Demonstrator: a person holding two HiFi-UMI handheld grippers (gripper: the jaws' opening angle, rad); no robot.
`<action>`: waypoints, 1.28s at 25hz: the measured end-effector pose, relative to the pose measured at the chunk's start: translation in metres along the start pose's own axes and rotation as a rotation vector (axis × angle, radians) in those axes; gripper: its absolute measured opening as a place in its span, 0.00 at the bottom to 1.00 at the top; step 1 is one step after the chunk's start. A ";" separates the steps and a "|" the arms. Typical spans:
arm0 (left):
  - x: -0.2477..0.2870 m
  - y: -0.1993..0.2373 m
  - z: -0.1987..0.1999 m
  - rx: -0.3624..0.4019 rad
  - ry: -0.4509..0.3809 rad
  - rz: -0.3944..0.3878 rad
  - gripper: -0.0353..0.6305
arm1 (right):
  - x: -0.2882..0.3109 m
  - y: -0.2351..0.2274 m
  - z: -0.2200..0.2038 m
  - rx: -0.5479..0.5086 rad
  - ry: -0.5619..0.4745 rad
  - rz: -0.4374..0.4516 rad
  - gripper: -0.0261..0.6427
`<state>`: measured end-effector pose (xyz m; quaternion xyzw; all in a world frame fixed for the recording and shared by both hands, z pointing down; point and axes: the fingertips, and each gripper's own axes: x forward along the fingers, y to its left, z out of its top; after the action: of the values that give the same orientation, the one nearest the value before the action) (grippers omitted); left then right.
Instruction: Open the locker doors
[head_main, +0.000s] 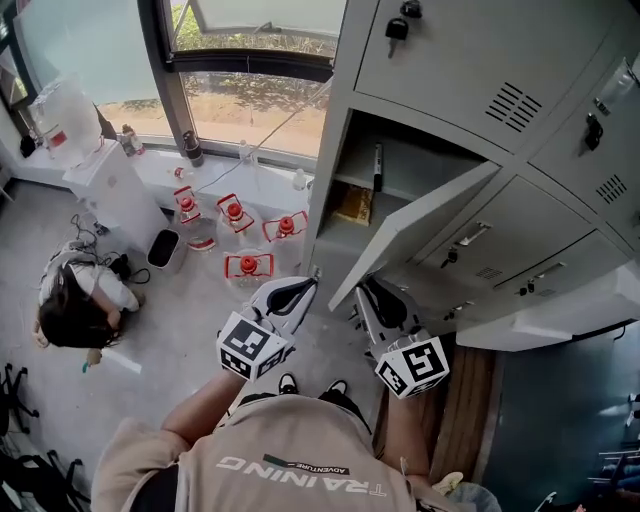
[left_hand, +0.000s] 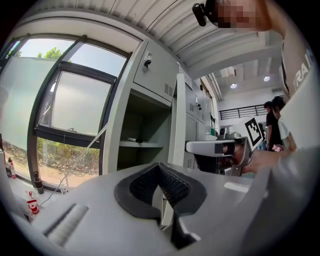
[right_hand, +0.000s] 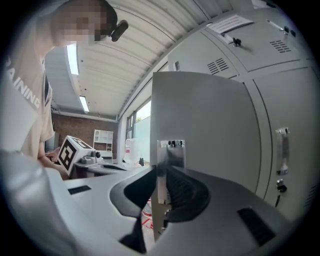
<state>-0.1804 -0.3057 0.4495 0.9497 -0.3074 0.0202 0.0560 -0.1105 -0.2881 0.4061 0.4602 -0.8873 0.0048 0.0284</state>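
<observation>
1. The locker door (head_main: 410, 235) stands swung out from its compartment (head_main: 365, 150), in the left column of the grey lockers (head_main: 520, 190).
2. The right tongs (right_hand: 162, 192) are clamped on that door's free edge, at its latch plate (right_hand: 170, 152).
3. The left tongs (left_hand: 160, 187) are closed on nothing, just beside the door's lower corner.
4. 4 red-capped water jugs (head_main: 235, 215) sit on the floor (head_main: 170, 340) under the window.
</observation>
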 end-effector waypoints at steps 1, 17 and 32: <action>0.003 -0.006 -0.002 0.005 0.005 -0.006 0.06 | -0.009 0.000 0.000 0.002 -0.007 0.008 0.08; 0.037 -0.103 -0.014 0.010 0.043 0.087 0.06 | -0.133 -0.032 -0.009 -0.011 -0.047 0.122 0.08; 0.041 -0.192 -0.027 0.011 0.081 0.150 0.06 | -0.195 -0.043 -0.027 -0.044 -0.002 0.173 0.08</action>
<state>-0.0344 -0.1721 0.4616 0.9228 -0.3749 0.0645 0.0613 0.0375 -0.1530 0.4216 0.3812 -0.9237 -0.0127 0.0369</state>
